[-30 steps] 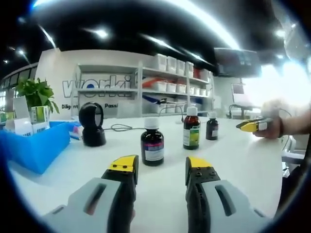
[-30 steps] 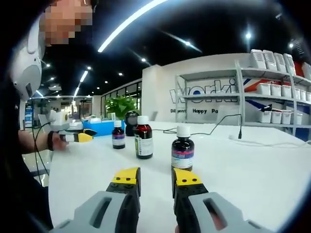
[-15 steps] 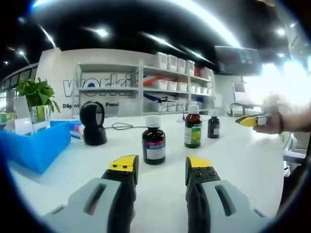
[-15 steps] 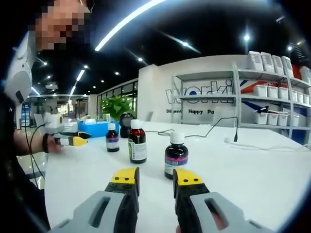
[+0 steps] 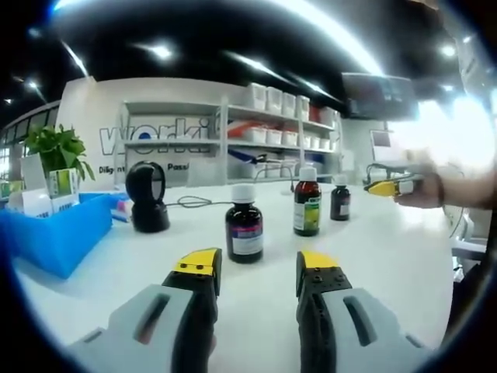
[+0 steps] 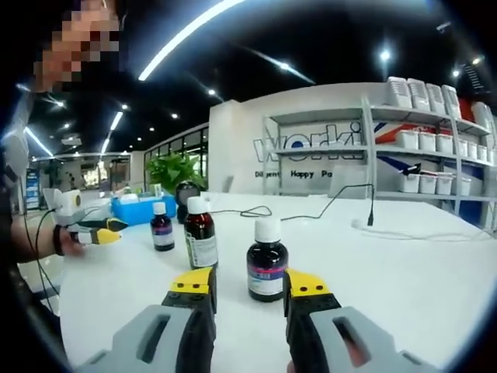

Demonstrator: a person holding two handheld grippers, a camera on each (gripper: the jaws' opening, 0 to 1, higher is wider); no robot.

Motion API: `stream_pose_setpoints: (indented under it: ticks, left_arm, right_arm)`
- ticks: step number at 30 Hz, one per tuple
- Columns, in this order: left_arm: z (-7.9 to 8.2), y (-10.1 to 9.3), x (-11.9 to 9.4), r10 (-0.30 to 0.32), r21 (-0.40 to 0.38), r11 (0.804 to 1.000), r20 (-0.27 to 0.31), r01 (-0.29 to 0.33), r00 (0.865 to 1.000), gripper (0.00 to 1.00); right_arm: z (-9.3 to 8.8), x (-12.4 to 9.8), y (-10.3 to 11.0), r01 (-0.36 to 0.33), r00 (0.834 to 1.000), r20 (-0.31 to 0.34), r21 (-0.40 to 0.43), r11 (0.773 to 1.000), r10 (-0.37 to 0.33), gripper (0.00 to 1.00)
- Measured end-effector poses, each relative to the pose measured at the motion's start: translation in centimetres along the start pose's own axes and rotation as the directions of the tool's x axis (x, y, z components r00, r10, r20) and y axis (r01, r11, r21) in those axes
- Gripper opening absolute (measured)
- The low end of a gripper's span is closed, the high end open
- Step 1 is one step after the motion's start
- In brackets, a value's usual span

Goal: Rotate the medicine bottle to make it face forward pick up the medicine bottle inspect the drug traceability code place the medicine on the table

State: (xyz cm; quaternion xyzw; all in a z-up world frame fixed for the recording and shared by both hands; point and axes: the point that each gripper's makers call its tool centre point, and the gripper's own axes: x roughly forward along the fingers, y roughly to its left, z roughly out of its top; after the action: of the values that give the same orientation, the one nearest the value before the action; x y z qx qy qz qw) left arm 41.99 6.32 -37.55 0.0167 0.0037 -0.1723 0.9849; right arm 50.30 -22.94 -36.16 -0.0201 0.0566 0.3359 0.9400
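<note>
Three bottles (image 5: 243,232) on table (image 5: 388,256), scanner (image 5: 147,198) left, bin (image 5: 54,233) further left, shelves (image 5: 264,132) behind

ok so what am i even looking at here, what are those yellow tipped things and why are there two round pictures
There is no robot here. A person holds a two-jaw gripper in each hand, and a fisheye camera rides on each, which is why there are two round pictures.

In the left gripper view, the left gripper rises from the bottom, jaws open and empty. In the right gripper view, the right gripper is open too, its yellow tips either side of the nearest medicine bottle, not yet closed on it.

On the white table stand three dark medicine bottles with white caps, a black barcode scanner with a cable, and a blue bin of boxes. Nothing is held.
</note>
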Motion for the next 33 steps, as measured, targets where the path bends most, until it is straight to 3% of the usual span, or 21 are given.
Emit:
stream_pose_setpoints:
  ticks: [16,27,33]
  left_arm:
    - [0.0,-0.1,0.1,-0.004,0.002,1.0,-0.004,0.004,1.0,0.29]
    - [-0.1,0.0,0.1,-0.002,0.004,1.0,-0.004,0.002,1.0,0.29]
    - [0.0,0.0,0.1,-0.002,-0.002,1.0,-0.002,0.002,1.0,0.29]
  right_arm:
    - [0.0,2.0,-0.8,0.019,1.0,-0.025,0.03,0.999,-0.018,0.34]
    - [-1.3,3.7,-0.9,0.124,0.99,-0.068,0.017,0.992,-0.123,0.37]
    - [-1.3,4.1,-0.5,0.166,0.985,-0.055,0.048,0.985,-0.163,0.37]
